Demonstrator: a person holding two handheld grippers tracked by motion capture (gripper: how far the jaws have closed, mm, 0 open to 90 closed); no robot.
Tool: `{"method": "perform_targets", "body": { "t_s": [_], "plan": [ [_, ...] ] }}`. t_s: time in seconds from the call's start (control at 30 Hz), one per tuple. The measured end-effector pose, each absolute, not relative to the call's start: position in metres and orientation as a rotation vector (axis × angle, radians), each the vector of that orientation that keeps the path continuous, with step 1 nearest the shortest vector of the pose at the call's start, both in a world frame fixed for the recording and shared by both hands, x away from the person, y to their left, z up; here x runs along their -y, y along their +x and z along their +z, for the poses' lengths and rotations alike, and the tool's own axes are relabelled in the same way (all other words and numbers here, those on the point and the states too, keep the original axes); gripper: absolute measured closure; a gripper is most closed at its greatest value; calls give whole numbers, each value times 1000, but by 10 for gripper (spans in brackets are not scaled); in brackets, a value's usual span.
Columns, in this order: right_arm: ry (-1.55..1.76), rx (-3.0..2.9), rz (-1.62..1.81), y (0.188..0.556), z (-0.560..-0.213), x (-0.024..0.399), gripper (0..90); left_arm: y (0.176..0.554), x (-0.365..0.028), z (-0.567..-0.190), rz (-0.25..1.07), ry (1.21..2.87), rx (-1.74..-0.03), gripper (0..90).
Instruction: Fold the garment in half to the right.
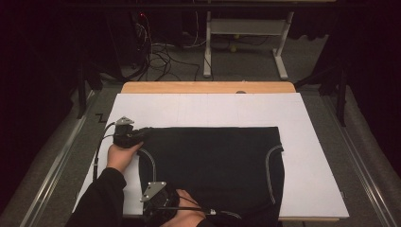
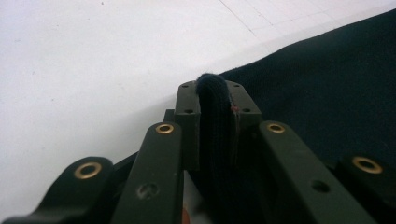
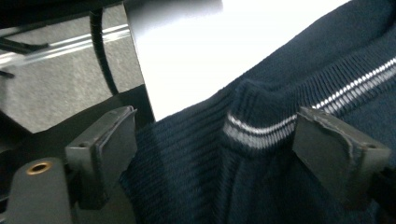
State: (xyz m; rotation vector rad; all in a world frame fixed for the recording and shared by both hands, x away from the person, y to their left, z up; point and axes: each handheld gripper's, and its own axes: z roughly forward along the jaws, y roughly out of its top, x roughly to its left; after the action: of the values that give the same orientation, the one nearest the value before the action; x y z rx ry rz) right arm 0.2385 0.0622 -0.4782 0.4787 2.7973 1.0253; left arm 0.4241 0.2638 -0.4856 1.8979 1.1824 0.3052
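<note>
The left gripper (image 2: 215, 93) is squeezed tight on a fold of the dark sweater (image 1: 213, 165), at its far left corner. The right gripper (image 3: 224, 154) has its jaws wide apart, with the striped, ribbed edge (image 3: 261, 130) of the sweater between them, not pinched. The sweater lies flat on the white board (image 1: 312, 156) on the table, and its near edge hangs over the front.

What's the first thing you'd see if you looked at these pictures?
A big dark sweater lies spread flat on the white board in the middle of the table. The left gripper is shut on a fold at the sweater's far left corner. The right gripper stands open over the striped ribbed edge at the near side, by the person's hand.
</note>
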Motion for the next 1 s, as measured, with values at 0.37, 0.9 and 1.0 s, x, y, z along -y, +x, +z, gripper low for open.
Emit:
{"method": "perform_targets", "body": {
  "t_s": [0.37, 0.9, 1.0],
  "plan": [
    [515, -2736, 968, 238, -479, -72, 227, 424, -264, -486, 300, 1894, -1185, 740],
    [543, -2692, 957, 244, -476, -62, 606, 424, -264, -486, 310, 1895, -1183, 740],
    [547, -2679, 960, 245, -476, -60, 668, 424, -264, -486, 307, 1894, -1185, 740]
  ]
}}
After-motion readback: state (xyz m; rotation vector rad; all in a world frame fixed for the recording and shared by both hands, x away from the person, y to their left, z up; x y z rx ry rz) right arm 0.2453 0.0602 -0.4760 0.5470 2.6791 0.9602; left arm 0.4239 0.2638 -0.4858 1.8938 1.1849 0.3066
